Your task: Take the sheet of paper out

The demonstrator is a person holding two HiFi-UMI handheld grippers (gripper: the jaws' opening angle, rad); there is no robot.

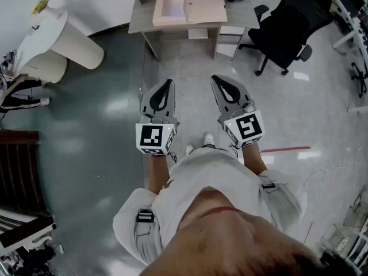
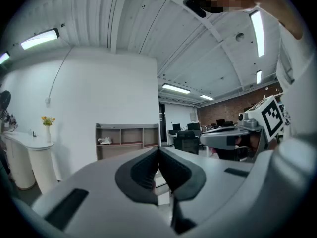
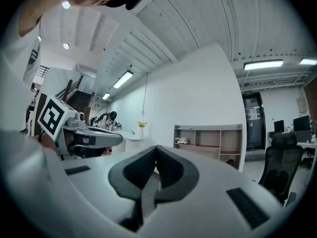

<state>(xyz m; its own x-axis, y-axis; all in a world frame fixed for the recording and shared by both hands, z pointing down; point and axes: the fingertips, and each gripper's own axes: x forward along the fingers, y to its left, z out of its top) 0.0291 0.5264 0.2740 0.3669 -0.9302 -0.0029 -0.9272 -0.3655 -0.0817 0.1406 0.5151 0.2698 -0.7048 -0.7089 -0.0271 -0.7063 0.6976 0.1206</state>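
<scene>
The desk is far away across the floor, and the person stands well apart from it, so there is a walk to do first. A black chair sits just beside the right end of the desk, and it could get bumped on the way. An open tan folder lies on the desk. It is light, so I think it could slide or flip if a gripper pushes on it. The left gripper and the right gripper are held out level and point at the desk. Each has its jaws pressed together with nothing between them. If they stay like that, they will only poke the paper and not pinch it, so they must open first. The sheet of paper seems to be the pale patch in the left half of the folder, which looks like a low tray. A thin flat sheet is hard to get under. It could crumple or tear if it is grabbed hard, or catch on the tray's edge. The folder's long way runs left to right along the desk. The sheet lies flat and face up, lined up with the tray. Its long side may run from near to far, but it is too small to be sure.
</scene>
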